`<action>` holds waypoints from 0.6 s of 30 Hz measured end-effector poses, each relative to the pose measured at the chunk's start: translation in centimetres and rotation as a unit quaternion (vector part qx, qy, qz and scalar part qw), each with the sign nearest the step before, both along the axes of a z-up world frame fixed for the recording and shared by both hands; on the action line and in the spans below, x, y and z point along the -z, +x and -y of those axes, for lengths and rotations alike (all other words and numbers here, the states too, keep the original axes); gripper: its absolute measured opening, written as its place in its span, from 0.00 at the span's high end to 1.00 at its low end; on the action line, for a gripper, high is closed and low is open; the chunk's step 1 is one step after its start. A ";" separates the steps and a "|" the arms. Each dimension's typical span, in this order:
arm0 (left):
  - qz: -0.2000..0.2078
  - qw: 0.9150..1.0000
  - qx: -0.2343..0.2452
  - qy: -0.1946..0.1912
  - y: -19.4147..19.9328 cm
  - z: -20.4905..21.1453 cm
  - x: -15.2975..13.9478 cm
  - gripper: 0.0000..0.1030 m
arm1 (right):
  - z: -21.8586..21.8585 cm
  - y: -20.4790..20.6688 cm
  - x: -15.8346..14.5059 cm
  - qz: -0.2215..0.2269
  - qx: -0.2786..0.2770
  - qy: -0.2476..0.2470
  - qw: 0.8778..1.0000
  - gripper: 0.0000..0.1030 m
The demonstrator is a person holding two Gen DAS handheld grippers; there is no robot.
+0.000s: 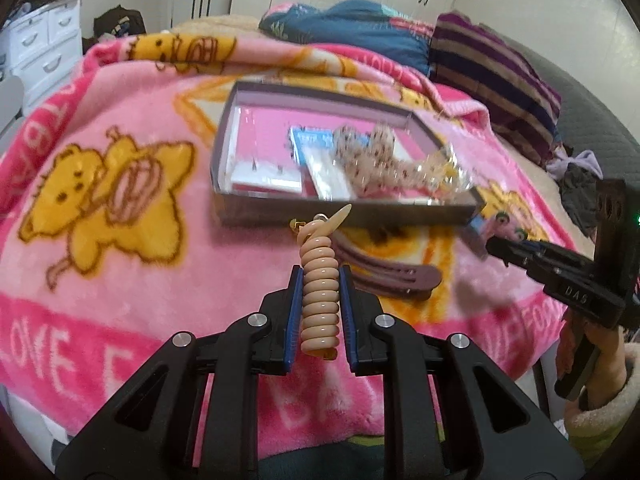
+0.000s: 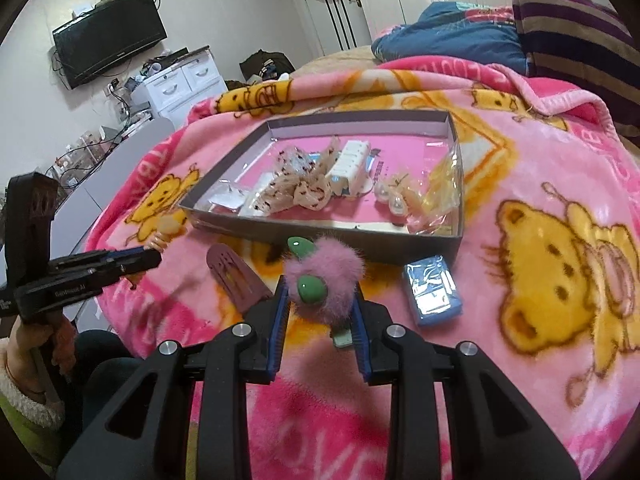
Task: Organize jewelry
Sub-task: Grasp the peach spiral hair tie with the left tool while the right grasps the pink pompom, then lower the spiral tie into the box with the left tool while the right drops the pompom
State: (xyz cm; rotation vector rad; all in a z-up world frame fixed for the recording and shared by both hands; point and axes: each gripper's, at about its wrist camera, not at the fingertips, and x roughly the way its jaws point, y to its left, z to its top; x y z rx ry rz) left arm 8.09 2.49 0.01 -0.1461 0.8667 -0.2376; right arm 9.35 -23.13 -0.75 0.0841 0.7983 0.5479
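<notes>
My left gripper (image 1: 319,280) is shut on a beige spiral hair tie (image 1: 320,300), held above the pink blanket just in front of the grey box (image 1: 256,204). My right gripper (image 2: 322,294) is shut on a fluffy pink hair clip (image 2: 324,276) with green leaf pieces. In the left wrist view the right gripper (image 1: 494,244) shows at the right with that clip (image 1: 505,225) at its tips. In the right wrist view the left gripper (image 2: 154,258) shows at the left with the hair tie (image 2: 166,229). The box (image 2: 320,238) holds a spotted scrunchie (image 2: 304,188) and small packets.
A mauve flat hair clip (image 1: 396,276) lies on the blanket (image 1: 120,280) between the grippers, also seen as the mauve clip (image 2: 236,280). A blue packet (image 2: 434,294) lies right of my right gripper. Striped and blue bedding (image 1: 492,80) is piled behind the box.
</notes>
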 end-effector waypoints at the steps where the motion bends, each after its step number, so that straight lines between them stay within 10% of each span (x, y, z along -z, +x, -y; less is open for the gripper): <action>1: 0.005 1.000 -0.001 0.000 0.0 0.0 -0.4 0.90 | 0.1 -0.2 -0.3 0.003 0.000 0.003 1.000 0.73; 18: 0.042 0.999 -0.010 -0.009 1.6 0.3 -3.7 0.90 | 0.4 0.1 -2.7 0.028 0.005 0.022 0.999 0.73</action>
